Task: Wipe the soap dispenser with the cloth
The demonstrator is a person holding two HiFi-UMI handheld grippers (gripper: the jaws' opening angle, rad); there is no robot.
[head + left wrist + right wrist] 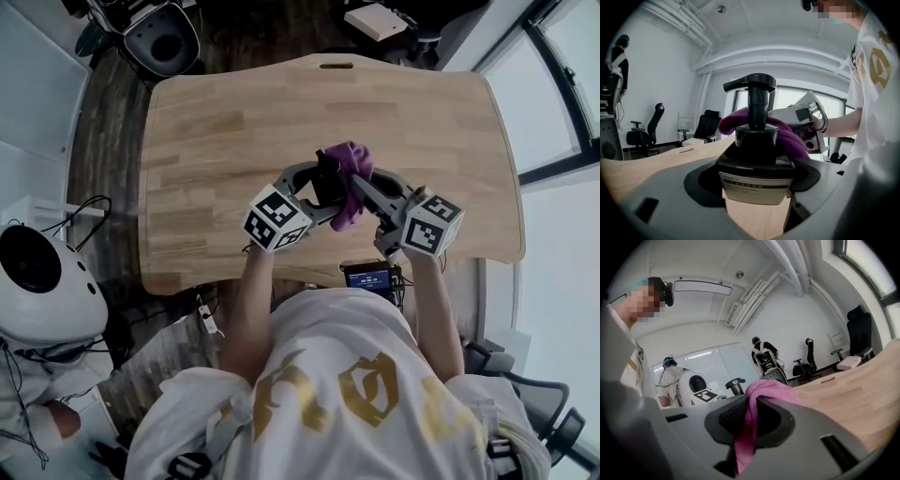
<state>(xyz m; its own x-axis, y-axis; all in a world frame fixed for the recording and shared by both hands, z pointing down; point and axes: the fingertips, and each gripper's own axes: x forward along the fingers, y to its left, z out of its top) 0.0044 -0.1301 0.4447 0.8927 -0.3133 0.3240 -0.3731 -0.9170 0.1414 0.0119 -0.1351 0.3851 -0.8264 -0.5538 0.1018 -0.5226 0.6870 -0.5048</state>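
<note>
A black soap dispenser [755, 154] with a pump head stands upright between the jaws of my left gripper [757, 187], which is shut on its body above the wooden table [234, 122]. The purple cloth [349, 183] drapes over the far side of the dispenser [328, 180]. My right gripper [750, 423] is shut on the cloth [754, 408], and it presses the cloth [787, 133] against the dispenser. In the head view my left gripper [314, 192] and my right gripper [361, 192] meet over the table's near middle. The pump [735, 384] shows beyond the cloth.
A small device with a blue screen [367, 277] sits at the table's near edge. A white rounded machine [42, 281] stands at the left on the floor. Office chairs [644, 129] and other people [764, 355] are in the room beyond.
</note>
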